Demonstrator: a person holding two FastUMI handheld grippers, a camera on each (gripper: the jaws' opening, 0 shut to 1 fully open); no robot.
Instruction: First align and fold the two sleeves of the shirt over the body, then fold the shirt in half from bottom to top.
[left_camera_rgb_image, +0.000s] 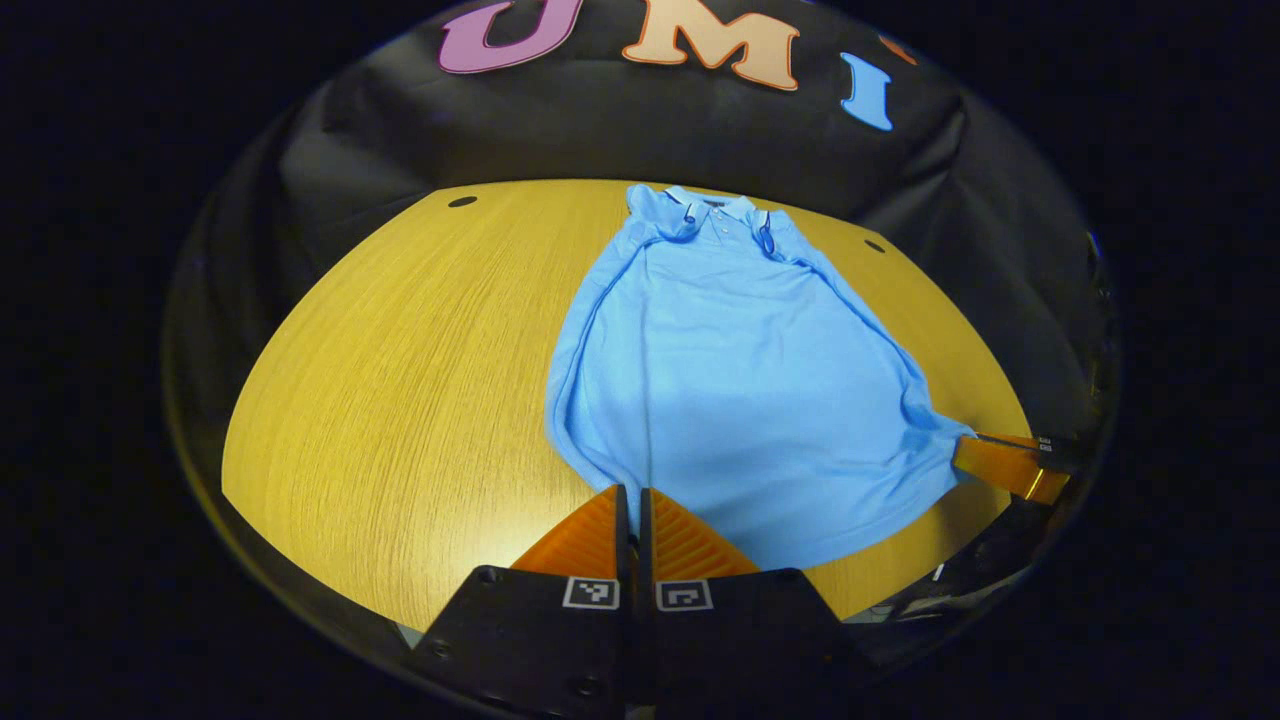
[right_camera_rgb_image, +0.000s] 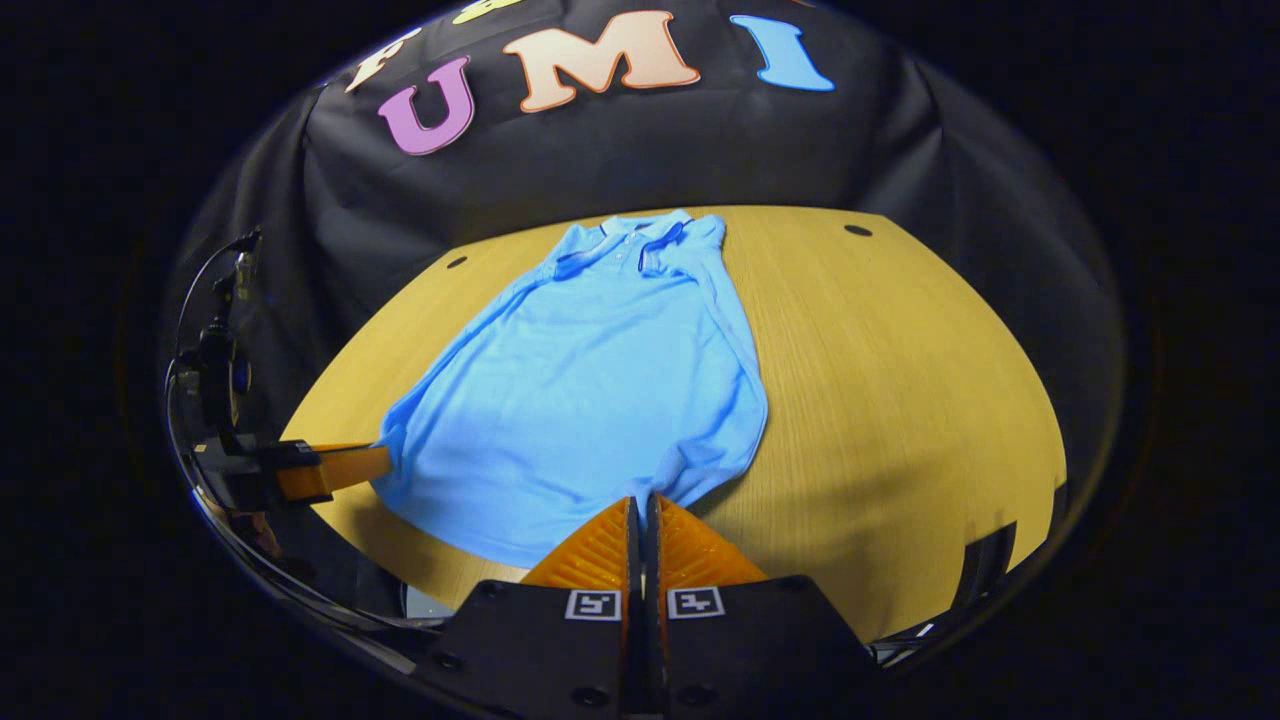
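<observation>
Light-blue shirt (left_camera_rgb_image: 740, 380) flat on wooden tabletop (left_camera_rgb_image: 400, 380), sleeves folded in; left gripper (left_camera_rgb_image: 634, 500) and right gripper (right_camera_rgb_image: 640, 508) at hem corners, jaws closed on fabric.

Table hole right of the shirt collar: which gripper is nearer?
Right. The right gripper is at the shirt's hem corner on the hole's side; the left gripper is at the opposite hem corner, across the shirt.
</observation>
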